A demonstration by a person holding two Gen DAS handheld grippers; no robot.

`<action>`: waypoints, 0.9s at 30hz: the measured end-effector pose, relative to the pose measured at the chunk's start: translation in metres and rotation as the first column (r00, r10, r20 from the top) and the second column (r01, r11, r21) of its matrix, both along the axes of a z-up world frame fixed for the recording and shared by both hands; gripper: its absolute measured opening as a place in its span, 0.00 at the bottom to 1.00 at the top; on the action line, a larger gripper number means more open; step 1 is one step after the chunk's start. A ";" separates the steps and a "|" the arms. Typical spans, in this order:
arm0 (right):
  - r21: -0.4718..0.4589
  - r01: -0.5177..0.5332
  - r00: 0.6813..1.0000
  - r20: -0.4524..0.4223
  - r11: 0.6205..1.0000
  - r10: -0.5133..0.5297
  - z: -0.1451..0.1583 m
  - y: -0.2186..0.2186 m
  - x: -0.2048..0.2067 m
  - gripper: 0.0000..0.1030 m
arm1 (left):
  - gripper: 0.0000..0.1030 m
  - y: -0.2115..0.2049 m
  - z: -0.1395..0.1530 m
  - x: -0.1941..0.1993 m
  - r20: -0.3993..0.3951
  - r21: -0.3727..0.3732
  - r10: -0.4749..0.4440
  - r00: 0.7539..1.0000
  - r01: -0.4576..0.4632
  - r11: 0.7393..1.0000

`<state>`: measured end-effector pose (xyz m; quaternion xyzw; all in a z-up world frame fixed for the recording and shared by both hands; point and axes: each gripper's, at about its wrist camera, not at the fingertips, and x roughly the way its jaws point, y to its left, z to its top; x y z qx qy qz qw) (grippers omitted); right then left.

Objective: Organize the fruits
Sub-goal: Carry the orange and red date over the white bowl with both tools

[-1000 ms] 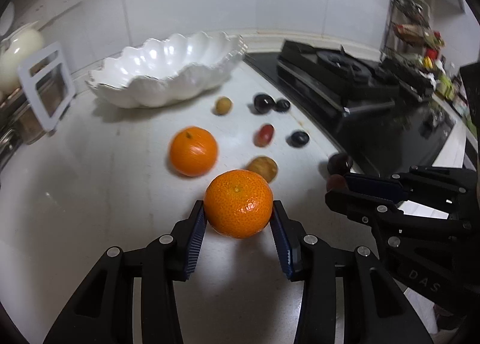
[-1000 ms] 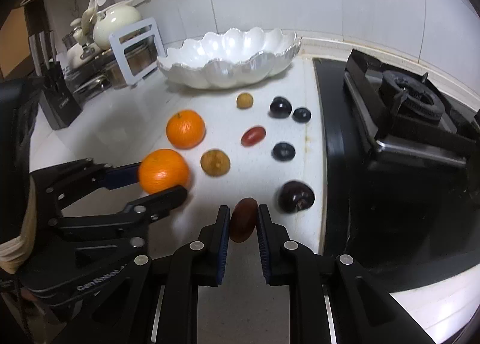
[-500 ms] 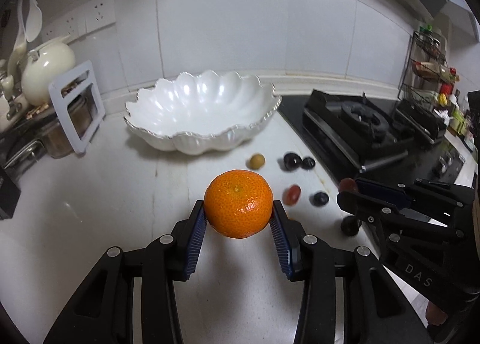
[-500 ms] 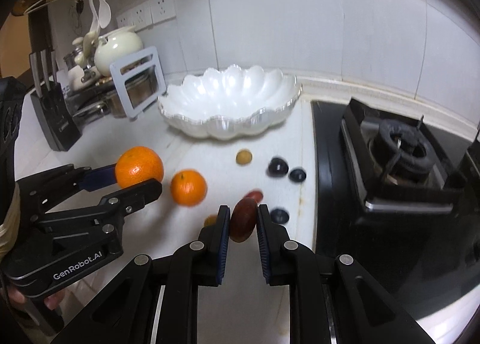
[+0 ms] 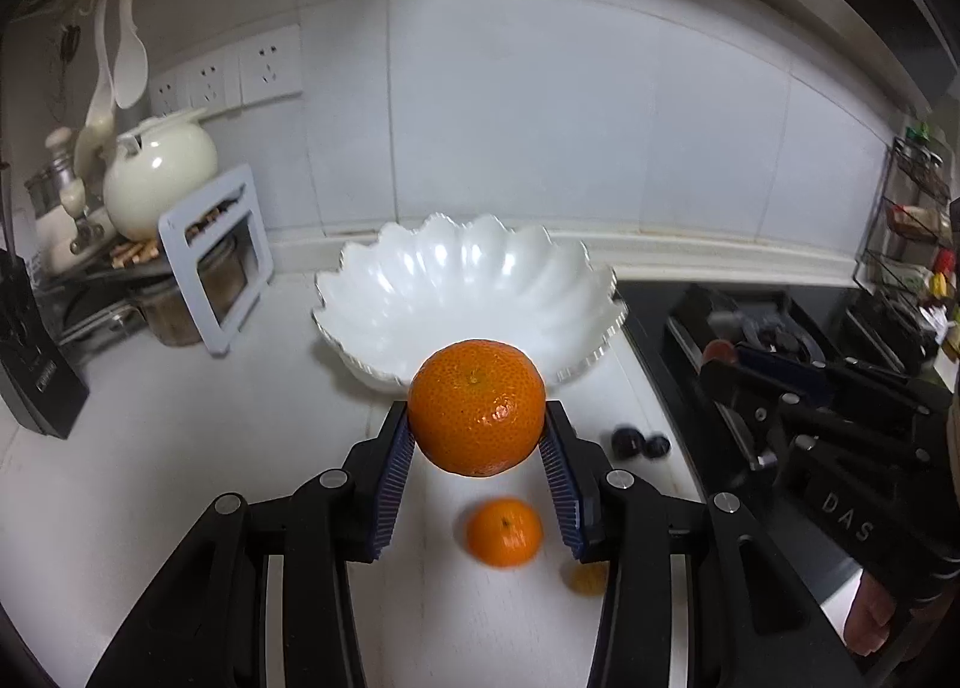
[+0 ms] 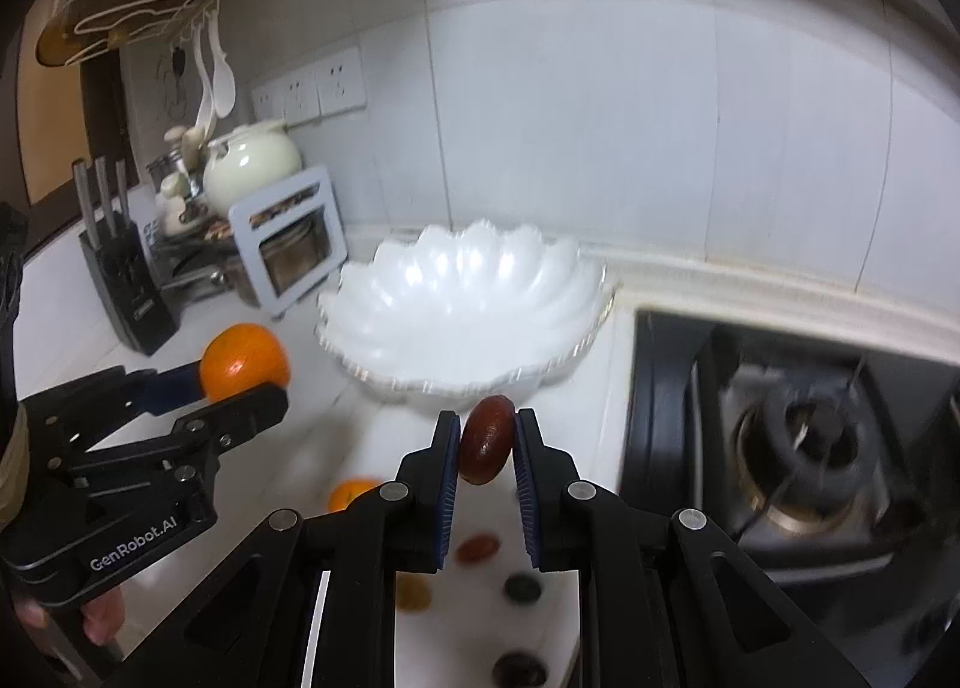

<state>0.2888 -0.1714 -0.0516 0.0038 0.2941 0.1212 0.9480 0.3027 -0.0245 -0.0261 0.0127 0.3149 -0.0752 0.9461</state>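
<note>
A: How many fruits show?
B: Two oranges: one pinched in the left gripper above the bench, a second orange lying below. The right gripper pinches one reddish-brown fruit.

A: And the white bowl?
B: One, just beyond. Small fruits below are blurred, uncountable.

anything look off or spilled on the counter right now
Nothing is spilled or damaged. The white bowl sits upright and empty, while loose fruit, including a second orange, lies scattered on the countertop in front of it, not yet gathered.
</note>
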 end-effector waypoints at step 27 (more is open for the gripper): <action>-0.038 0.012 1.000 0.019 0.999 -0.012 0.033 0.022 0.151 0.19 | 0.41 0.016 0.034 0.134 0.004 0.021 0.102 0.995 -0.102 0.995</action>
